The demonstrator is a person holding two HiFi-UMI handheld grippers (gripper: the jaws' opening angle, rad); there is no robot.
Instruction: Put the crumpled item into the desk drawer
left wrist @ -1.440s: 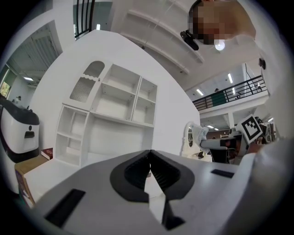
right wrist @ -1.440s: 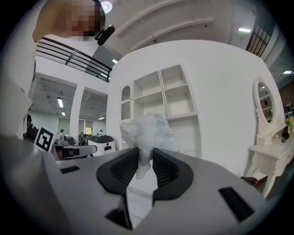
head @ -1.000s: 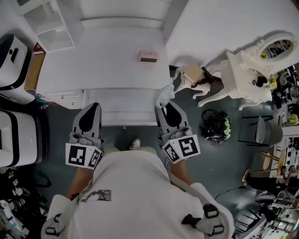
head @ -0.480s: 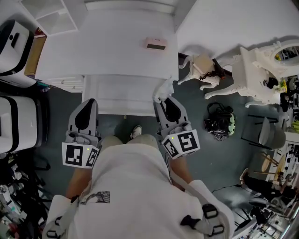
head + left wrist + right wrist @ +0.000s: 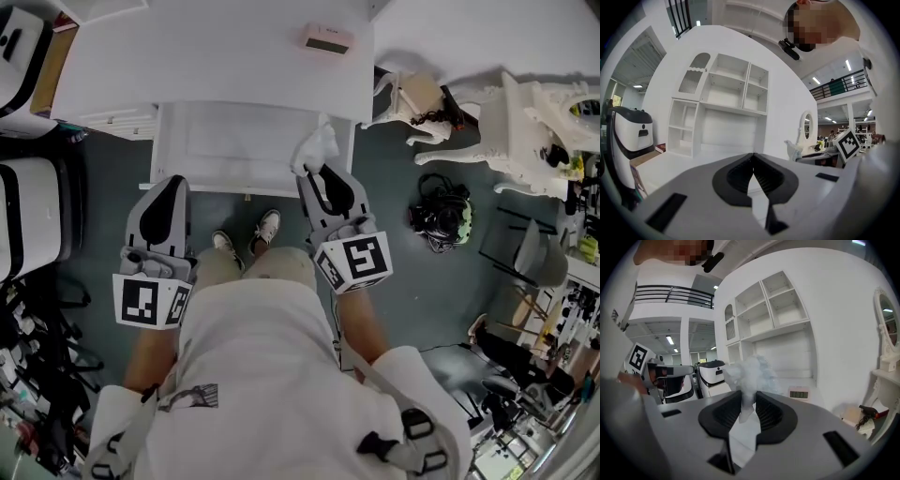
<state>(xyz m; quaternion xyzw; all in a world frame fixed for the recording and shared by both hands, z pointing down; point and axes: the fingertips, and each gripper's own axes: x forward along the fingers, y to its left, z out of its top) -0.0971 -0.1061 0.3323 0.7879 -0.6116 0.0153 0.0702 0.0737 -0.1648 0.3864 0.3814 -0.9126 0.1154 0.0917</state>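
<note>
Two gripper views, unlike head view, show grips: right tongs [image 5: 747, 393] pinch crumpled item [image 5: 750, 373]; left tongs [image 5: 753, 157] closed, empty. Item now over drawer [image 5: 234, 141], earlier beside it.

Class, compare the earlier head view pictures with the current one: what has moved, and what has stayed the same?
The right gripper has carried the crumpled item from the open drawer's right edge inward, over its right front corner. Nothing was taken or let go: its jaws stay shut on it. The left gripper stays shut and empty by the drawer's front.
</note>
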